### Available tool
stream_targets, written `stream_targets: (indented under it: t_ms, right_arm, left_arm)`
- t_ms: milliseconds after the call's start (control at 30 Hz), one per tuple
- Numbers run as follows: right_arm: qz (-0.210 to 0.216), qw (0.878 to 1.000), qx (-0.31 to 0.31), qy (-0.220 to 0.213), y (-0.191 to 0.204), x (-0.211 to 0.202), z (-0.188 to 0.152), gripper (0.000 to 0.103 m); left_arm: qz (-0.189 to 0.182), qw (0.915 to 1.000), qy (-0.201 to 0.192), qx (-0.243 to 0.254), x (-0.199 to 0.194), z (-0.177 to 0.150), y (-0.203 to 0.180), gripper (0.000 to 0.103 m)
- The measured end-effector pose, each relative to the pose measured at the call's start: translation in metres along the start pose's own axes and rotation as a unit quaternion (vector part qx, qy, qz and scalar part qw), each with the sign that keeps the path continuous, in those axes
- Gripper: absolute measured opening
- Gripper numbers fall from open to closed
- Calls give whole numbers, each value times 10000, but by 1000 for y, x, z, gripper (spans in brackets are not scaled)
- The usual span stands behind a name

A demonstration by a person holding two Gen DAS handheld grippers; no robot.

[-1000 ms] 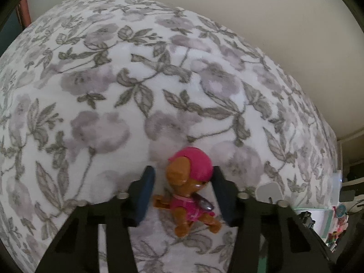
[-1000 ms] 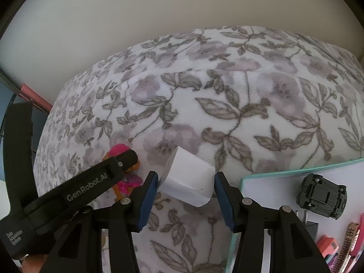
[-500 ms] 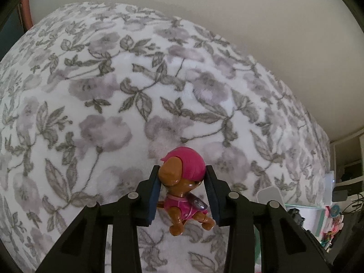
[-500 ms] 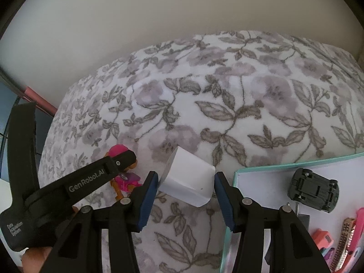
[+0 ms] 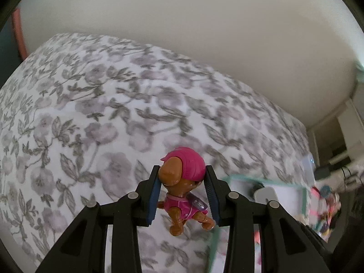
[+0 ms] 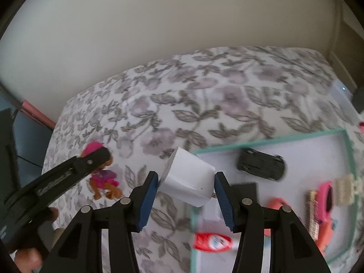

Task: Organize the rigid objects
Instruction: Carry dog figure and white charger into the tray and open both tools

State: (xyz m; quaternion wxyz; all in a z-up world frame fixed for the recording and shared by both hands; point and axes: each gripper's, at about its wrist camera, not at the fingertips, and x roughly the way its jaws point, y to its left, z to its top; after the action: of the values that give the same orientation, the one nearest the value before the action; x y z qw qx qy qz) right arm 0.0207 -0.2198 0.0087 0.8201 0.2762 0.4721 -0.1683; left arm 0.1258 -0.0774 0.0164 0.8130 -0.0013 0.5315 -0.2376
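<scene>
My left gripper (image 5: 182,193) is shut on a pink-helmeted brown puppy figure (image 5: 183,186), lifted above the floral bedspread (image 5: 91,113). The figure (image 6: 102,179) and the left gripper (image 6: 91,161) also show at the left of the right wrist view. My right gripper (image 6: 185,193) is shut on a white plug block (image 6: 187,179), held over the left edge of a teal-rimmed white tray (image 6: 268,140). The tray (image 5: 241,178) shows blurred at the right of the left wrist view.
The tray holds a black toy car (image 6: 261,167), a red-and-white tube (image 6: 212,242), pink and orange pieces (image 6: 325,200) and a beige clip (image 6: 344,188). A cream wall (image 6: 159,22) backs the bed. Clutter (image 5: 327,195) lies past the bed's right edge.
My left gripper closed on the puppy figure and lifted it, moving right toward the tray. My right gripper moved up and right with the white block, bringing more of the tray into view.
</scene>
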Motion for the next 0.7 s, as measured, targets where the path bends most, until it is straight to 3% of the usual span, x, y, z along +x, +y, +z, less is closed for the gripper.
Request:
stream_targets:
  t_ms: [267,700]
  right_arm:
    - [-465,9983,357,34,-45,-33,-29,54]
    - [-1034,9920,661,306,-93,-48,-69,54]
  left_arm:
    - [-241,9979,72,596,-16,-37,-47,39]
    - [-294,9905,770,1100,1,-94,-85,39]
